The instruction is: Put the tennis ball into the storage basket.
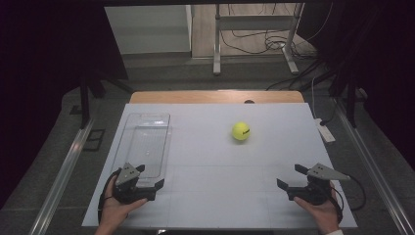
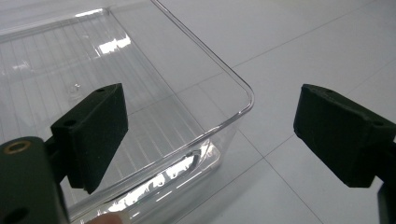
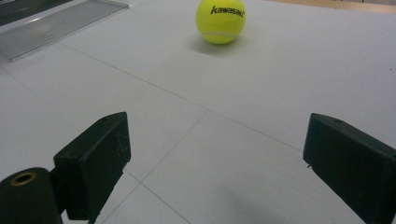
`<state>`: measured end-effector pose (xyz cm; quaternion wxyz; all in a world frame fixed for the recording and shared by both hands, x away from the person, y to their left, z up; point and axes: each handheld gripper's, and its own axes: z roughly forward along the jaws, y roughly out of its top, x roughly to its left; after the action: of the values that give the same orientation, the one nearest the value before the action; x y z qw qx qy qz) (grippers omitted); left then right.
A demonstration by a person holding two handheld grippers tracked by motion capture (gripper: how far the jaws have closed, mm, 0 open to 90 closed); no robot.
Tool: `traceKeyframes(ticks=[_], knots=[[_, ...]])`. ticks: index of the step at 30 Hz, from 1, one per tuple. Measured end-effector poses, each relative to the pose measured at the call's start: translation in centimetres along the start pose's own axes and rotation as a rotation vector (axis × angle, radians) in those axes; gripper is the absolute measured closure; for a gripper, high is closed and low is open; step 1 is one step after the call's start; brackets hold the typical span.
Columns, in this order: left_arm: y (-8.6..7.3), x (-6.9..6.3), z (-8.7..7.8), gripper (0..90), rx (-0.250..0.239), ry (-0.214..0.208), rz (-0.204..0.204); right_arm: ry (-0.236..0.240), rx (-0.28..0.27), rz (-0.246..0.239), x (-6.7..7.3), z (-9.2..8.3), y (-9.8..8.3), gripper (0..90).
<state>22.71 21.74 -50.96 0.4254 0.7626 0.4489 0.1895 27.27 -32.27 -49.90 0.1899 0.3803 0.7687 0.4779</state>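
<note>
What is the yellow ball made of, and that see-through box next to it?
The yellow ball looks like fuzzy felt, probably over rubber: matte, with a curved seam and black printed letters, like a tennis ball. The see-through box looks like hard, glossy clear plastic: the table shows through it, and lights glint on its rim and ribbed bottom.

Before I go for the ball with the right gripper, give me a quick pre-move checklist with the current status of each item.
1. Right gripper jaws apart and holding nothing: ok.
2. Yellow tennis ball at rest on the white table surface, apart from everything else: ok.
3. Path from the right gripper to the ball free of obstacles: ok, bare table between them in the right gripper view.
4. Left gripper jaws apart and holding nothing: ok.
5. Clear plastic rectangular bin empty: ok, nothing inside it.
6. Left gripper clear of the bin: not ok, its jaws straddle the bin's near corner; whether they touch it, cannot tell.
</note>
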Motion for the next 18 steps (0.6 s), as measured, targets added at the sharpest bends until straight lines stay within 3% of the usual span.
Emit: traceKeyframes(ticks=[18], knots=[[-0.12, 0.05, -0.06, 11.3, -0.004, -0.005, -0.005, 0.009, 0.011, -0.011, 0.31, 0.16, 0.03, 8.6]])
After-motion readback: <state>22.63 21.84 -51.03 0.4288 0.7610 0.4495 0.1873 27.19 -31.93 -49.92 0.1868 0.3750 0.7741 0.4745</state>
